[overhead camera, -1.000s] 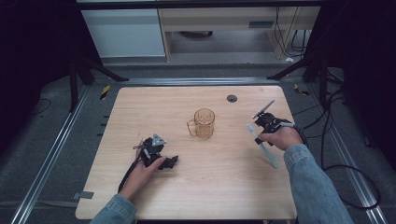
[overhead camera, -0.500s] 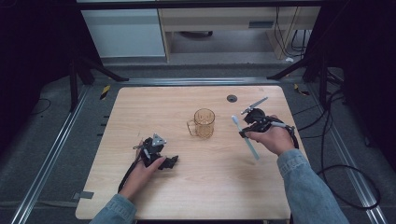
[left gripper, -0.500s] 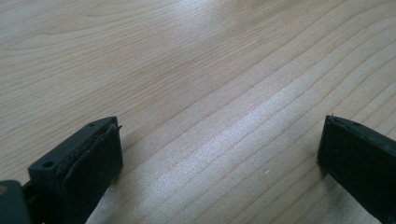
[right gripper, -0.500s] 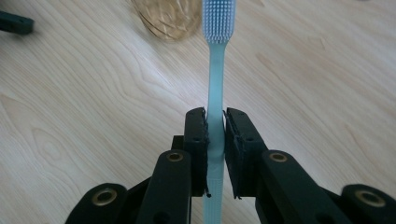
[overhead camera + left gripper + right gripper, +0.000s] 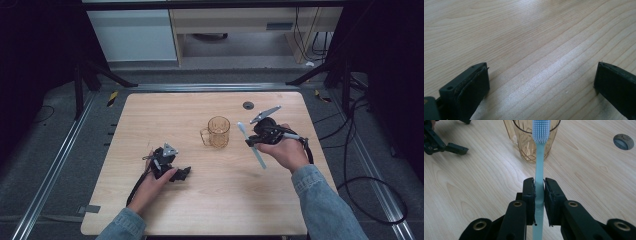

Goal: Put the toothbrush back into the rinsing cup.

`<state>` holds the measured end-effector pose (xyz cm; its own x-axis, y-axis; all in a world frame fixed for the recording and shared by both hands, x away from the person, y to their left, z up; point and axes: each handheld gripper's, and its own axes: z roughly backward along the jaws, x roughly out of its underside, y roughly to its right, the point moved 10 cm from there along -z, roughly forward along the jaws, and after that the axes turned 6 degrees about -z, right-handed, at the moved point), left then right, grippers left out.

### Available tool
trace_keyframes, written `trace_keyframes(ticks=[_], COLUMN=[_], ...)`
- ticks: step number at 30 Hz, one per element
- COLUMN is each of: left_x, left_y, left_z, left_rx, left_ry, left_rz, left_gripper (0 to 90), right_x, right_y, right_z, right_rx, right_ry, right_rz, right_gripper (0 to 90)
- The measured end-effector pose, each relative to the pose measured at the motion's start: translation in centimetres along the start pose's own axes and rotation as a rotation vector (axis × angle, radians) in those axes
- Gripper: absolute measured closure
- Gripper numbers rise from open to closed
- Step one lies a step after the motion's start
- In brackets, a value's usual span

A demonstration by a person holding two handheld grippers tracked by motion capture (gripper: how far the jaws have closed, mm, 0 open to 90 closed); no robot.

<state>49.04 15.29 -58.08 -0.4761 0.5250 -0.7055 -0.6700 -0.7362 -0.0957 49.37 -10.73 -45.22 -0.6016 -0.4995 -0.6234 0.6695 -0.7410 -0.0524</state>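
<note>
A clear amber cup (image 5: 218, 132) with a handle stands upright mid-table. To its right, lifted off the table, my right gripper (image 5: 251, 140) is shut on a light-blue toothbrush (image 5: 256, 154). In the right gripper view the pads clamp the toothbrush (image 5: 539, 162) on its handle, and its bristled head reaches in front of the cup (image 5: 524, 142) near the rim. My right gripper (image 5: 539, 192) points at the cup. My left gripper (image 5: 175, 170) rests on the table at the front left. Its jaws stand wide open over bare wood in the left gripper view (image 5: 541, 77).
A small black disc (image 5: 248, 105) is set in the wooden table (image 5: 150, 115) behind the cup and also appears as a disc (image 5: 623, 141) in the right gripper view. A dark metal frame and cables surround the table. Open wood lies between the hands.
My right gripper has carried the toothbrush leftward toward the cup and a little higher. The left hand and its gripper have stayed where they were.
</note>
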Motion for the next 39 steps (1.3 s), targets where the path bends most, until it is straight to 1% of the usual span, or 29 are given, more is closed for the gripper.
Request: trace_keyframes(ticks=[4,8,12,15,18,22,24,26,31,39], left_x=[0.0,0.0,0.0,0.0,0.0,0.0,0.0,0.0,0.0,0.0], left_y=[0.0,0.0,0.0,0.0,0.0,0.0,0.0,0.0,0.0,0.0], left_z=[0.0,0.0,0.0,0.0,0.0,0.0,0.0,0.0,0.0,0.0], left_rx=[0.000,0.000,0.000,0.001,0.000,0.000,0.000,-0.001,-0.003,-0.003], left_ry=[0.000,0.000,0.000,0.000,0.000,0.000,0.000,0.000,0.000,0.000], left_rz=[0.000,0.000,-0.001,0.000,0.000,0.000,0.000,0.000,0.001,0.001], left_gripper=[0.0,0.0,0.0,0.0,0.0,0.0,0.0,0.0,0.0,0.0], right_x=[-0.2,-0.3,-0.4,-0.6,-0.8,-1.0,-1.0,-1.0,-1.0,-1.8], right_y=[-0.7,-1.4,-1.9,-2.5,-3.3,-4.1,-4.3,-4.5,-5.0,-5.6], right_z=[0.1,0.1,-0.2,-0.4,-0.7,-0.8,-0.9,-1.0,-1.8,-2.6], right_rx=[-0.008,-0.018,-0.022,-0.039,-0.053,-0.052,-0.053,-0.059,-0.070,-0.087], right_ry=[0.006,0.024,0.032,0.043,0.049,0.047,0.051,0.057,0.063,0.090], right_rz=[0.014,0.014,0.022,0.023,0.035,0.054,0.048,0.053,0.046,0.034], right_gripper=[79.3,79.3,79.3,79.3,79.3,79.2,79.3,79.2,79.2,79.2])
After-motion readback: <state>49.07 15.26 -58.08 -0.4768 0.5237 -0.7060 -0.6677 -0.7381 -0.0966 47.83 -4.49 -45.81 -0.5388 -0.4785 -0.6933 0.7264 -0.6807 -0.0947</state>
